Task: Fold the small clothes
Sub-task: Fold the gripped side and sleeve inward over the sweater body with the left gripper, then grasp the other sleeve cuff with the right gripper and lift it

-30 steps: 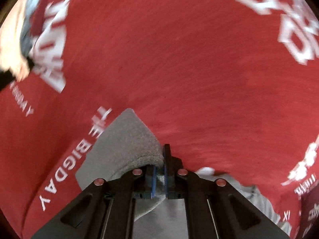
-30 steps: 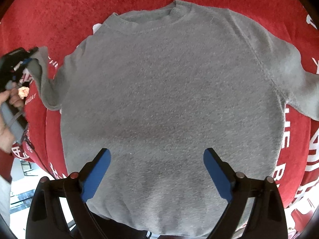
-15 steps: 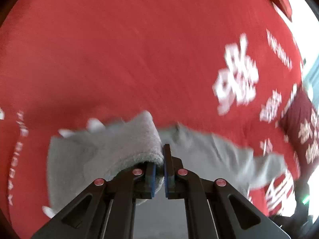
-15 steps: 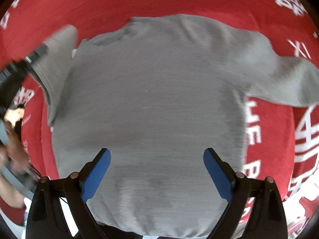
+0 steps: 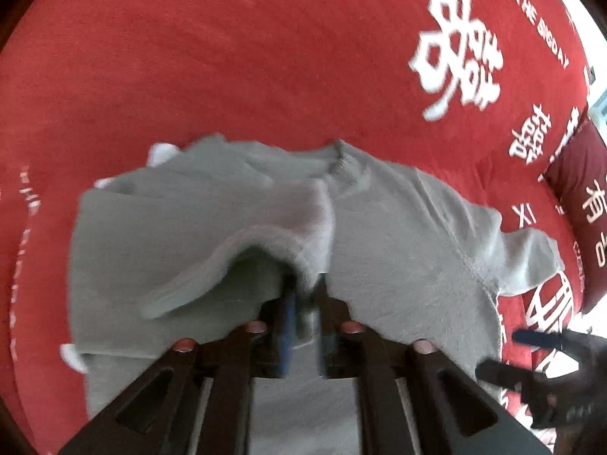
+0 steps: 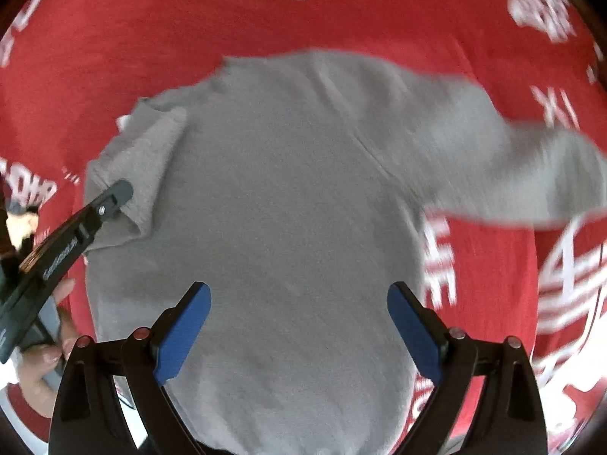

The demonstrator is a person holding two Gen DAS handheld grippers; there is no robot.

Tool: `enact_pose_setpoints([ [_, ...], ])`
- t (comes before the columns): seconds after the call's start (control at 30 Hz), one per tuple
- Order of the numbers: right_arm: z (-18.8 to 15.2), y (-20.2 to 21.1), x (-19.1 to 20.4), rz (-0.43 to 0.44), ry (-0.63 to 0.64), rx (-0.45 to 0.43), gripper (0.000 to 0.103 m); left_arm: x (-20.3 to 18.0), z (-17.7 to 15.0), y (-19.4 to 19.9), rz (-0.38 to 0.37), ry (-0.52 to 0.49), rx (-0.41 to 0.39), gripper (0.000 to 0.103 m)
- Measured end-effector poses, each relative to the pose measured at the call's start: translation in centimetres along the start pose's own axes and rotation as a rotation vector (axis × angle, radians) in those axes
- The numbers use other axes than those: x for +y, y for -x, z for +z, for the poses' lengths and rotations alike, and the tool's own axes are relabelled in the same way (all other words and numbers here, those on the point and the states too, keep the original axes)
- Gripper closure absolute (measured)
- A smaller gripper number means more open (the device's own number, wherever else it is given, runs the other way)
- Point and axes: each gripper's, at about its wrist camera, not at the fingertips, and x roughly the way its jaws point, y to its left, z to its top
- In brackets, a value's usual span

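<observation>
**Operator:** Closest to me, my left hand-held gripper (image 5: 305, 303) sits over the grey sweater (image 6: 288, 204). Its jaws have just been opening, and the left sleeve cuff (image 5: 303, 261) lies loose between them, no longer pinched. That sleeve is now laid in over the chest.

**Partner:** And the other one?

**Operator:** My right hand-held gripper (image 6: 299, 322) hangs released, jaws wide, nothing between them, above the lower body of the sweater. Beyond its fingers the body lies flat on the red cloth (image 6: 341, 11) with white lettering. Further out and to the right, the right sleeve (image 6: 512, 174) stretches away from the body, not yet folded.

**Partner:** How will it handle?

**Operator:** Soft, light and fuzzy, I judge. It drapes and sags wherever it is lifted, so it will not hold a crease by itself. I would pinch the right sleeve at its cuff, the firmer ribbed end, and carry it inward across the chest.
</observation>
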Motion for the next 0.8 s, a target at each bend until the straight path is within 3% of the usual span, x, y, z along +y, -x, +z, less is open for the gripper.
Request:
enact_pose_setpoints([
  [0.03,0.6,0.3,1.3,-0.007,0.051,-0.022,0.007,0.9,0.0,0.5,0.022,0.011,-0.010,0.020],
  [0.07,1.0,0.6,2.2,-0.013,0.095,-0.041,0.007,2.3,-0.2,1.8,0.090,0.034,-0.043,0.009],
  [0.13,2.1,1.0,5.4,-0.021,0.215,-0.090,0.007,4.6,-0.2,2.9,0.110,0.046,-0.048,0.009],
  [0.27,3.4,0.3,11.2,-0.039,0.421,-0.131,0.007,9.5,-1.0,2.7,0.175,0.112,0.030,0.009],
  [0.4,3.4,-2.6,16.1,-0.115,0.630,-0.119,0.008,13.4,-1.8,1.7,0.209,0.187,0.093,0.009],
  [0.5,2.5,-5.5,18.3,-0.227,0.797,-0.102,0.011,15.1,-2.3,-0.1,0.233,0.218,0.142,0.009],
  [0.6,1.4,-8.9,19.9,-0.385,0.971,-0.084,0.031,15.8,-2.9,-1.9,0.246,0.232,0.177,0.009],
  [0.63,1.3,-9.6,19.8,-0.425,1.004,-0.078,0.046,16.0,-3.1,-2.2,0.246,0.238,0.183,0.009],
  [0.67,1.4,-9.8,19.8,-0.430,1.007,-0.085,0.074,16.0,-3.2,-2.4,0.244,0.244,0.184,0.009],
  [0.7,2.0,-9.4,19.5,-0.418,0.965,-0.106,0.086,16.2,-3.4,-2.4,0.240,0.255,0.182,0.009],
  [0.8,5.0,-6.8,17.0,-0.295,0.681,-0.153,0.091,16.2,-3.7,-2.4,0.244,0.265,0.172,0.009],
])
